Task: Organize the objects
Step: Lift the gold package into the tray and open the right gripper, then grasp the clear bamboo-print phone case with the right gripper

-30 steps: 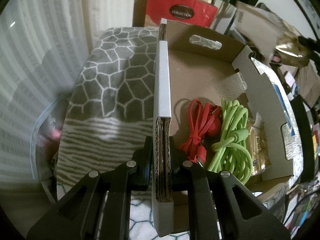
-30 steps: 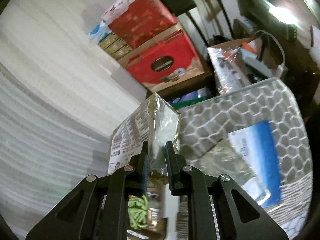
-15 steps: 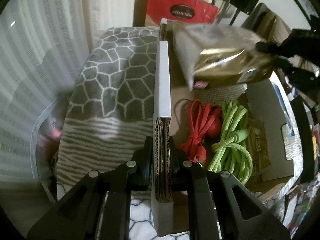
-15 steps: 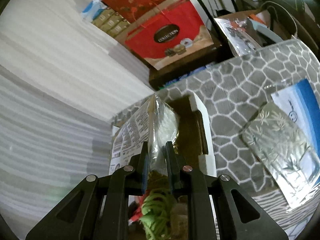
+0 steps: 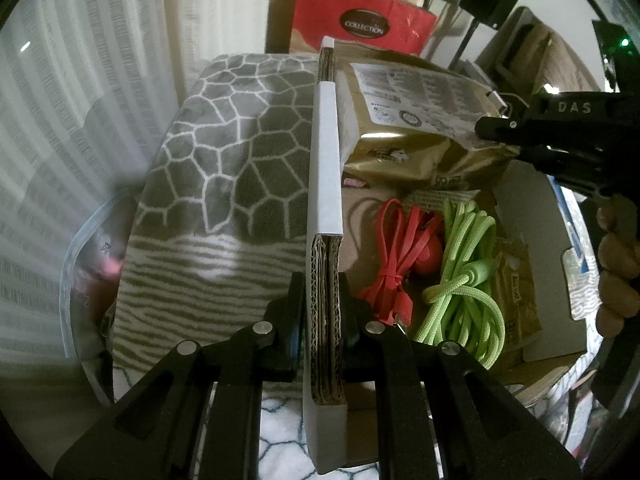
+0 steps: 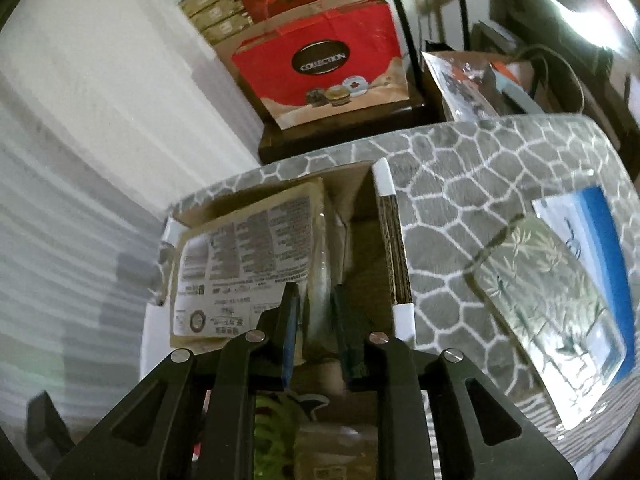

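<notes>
The step in hand looks like placing: the right gripper, fingers clamped on the gold packet, holds it low over the far end of the cardboard box. The left gripper is clamped on the box's side wall, steadying it. Inside lie a red cord, a green rope and another small packet. Next: lower the packet, part the fingers

Cardboard box wall clamped by left tongs; gold packet held over box by right tongs.
</notes>
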`<state>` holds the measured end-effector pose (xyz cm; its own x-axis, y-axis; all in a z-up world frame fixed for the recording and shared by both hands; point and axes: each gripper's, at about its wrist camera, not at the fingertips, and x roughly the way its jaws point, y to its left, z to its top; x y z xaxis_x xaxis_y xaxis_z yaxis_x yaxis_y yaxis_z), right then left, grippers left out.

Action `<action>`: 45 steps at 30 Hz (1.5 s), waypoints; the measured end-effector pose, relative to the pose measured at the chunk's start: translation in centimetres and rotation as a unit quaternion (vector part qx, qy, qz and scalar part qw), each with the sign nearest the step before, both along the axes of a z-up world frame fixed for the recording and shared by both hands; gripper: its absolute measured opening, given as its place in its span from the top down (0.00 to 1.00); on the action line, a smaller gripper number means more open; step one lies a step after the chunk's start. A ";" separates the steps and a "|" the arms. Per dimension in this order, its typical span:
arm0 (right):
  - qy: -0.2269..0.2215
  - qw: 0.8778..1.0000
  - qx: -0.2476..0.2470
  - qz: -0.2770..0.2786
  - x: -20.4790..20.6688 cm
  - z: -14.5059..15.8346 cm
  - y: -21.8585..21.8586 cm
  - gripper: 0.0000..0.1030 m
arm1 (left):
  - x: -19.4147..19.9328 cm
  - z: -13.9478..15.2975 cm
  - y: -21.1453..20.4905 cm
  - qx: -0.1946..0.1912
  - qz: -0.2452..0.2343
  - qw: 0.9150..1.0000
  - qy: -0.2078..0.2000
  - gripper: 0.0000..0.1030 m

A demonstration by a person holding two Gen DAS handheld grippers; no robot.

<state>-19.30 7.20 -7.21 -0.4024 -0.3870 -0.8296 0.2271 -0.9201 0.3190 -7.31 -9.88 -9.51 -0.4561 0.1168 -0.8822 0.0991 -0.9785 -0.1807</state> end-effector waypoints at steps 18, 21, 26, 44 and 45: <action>0.042 0.995 0.084 0.037 -0.3 4.6 7.8 0.38 | 0.1 0.0 0.0 -0.001 0.001 1.000 0.000 0.88; 0.032 0.993 0.107 0.034 -0.7 3.5 9.8 0.36 | 0.1 0.0 0.0 -0.001 0.001 1.000 0.000 0.89; 0.012 0.991 0.127 0.045 -1.0 1.0 12.6 0.27 | 0.1 0.1 0.0 -0.001 0.002 1.000 0.000 0.89; -0.015 0.982 0.164 0.096 -0.1 -4.0 13.5 0.16 | 0.0 0.0 -0.2 -0.005 0.004 1.000 -0.002 0.89; -0.016 0.980 0.169 0.099 -0.1 -4.3 13.4 0.16 | 0.0 0.0 -0.2 -0.005 0.005 1.000 -0.002 0.89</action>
<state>-19.42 20.64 -11.48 -0.3182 -0.1558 -0.9351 0.4073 -0.9132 0.0136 -7.34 -10.04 -9.47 -0.4536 0.1040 -0.8851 0.1087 -0.9793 -0.1708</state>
